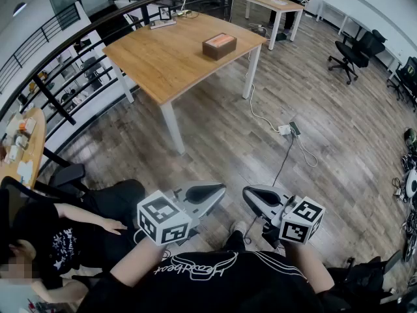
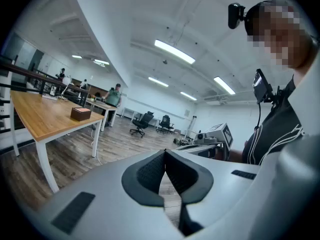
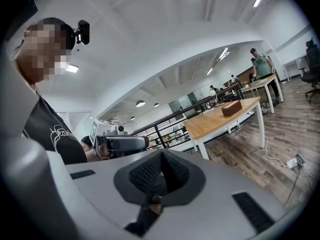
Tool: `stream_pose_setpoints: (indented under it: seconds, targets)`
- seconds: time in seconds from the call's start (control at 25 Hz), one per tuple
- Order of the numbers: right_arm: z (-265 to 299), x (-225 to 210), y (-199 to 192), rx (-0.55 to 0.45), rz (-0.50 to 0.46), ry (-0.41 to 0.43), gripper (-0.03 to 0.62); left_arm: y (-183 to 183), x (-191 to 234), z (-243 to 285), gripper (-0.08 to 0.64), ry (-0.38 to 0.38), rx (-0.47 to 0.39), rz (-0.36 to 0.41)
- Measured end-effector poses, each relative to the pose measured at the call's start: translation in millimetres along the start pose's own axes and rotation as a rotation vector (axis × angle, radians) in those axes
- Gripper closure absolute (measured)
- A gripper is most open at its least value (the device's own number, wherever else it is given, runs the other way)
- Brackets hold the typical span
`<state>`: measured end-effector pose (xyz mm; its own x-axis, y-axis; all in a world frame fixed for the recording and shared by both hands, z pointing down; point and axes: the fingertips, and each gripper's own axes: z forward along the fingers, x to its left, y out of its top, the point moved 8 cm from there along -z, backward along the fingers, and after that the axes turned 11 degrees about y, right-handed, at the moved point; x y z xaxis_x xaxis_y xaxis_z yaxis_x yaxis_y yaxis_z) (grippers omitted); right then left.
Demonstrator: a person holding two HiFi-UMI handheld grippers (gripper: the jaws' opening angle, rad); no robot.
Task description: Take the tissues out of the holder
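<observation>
The tissue holder [image 1: 219,45], a brown box with a pinkish top, stands on the far part of a wooden table [image 1: 176,60]. It also shows small in the left gripper view as the holder [image 2: 80,113] and in the right gripper view as the holder [image 3: 231,108]. My left gripper [image 1: 217,190] and right gripper [image 1: 250,195] hang side by side close to my body, far from the table. The left gripper [image 2: 165,155] has its jaws shut with nothing between them. The right gripper [image 3: 161,156] is likewise shut and empty.
A seated person [image 1: 65,233] is at my lower left. A power strip with a cable [image 1: 287,130] lies on the wood floor between me and the table. A black railing [image 1: 78,38] runs behind the table. An office chair [image 1: 355,51] and a second table [image 1: 273,4] stand at the back right.
</observation>
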<state>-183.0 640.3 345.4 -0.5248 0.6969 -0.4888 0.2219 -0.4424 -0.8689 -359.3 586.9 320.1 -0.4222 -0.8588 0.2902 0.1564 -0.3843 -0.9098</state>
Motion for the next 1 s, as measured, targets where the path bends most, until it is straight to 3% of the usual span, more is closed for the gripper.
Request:
stream_pose_setpoints:
  seconds: [0.24, 0.4, 0.56, 0.88, 1.0]
  targets:
    - [-7, -40, 9, -0.007, 0.009, 0.001, 0.575, 1, 17, 35, 0.548, 0.011, 0.001, -0.037]
    - [-11, -65, 14, 0.005, 0.002, 0.002, 0.576, 5, 25, 59, 0.548, -0.03, -0.01, -0.083]
    - [-22, -95, 29, -0.027, 0.028, 0.011, 0.575, 14, 34, 92, 0.548, -0.023, 0.002, -0.076]
    - [-68, -159, 68, -0.081, 0.022, -0.028, 0.575, 51, 43, 180, 0.546, -0.074, 0.0, -0.129]
    - [-84, -177, 84, -0.084, -0.006, -0.024, 0.575, 64, 34, 213, 0.548, -0.105, 0.016, -0.089]
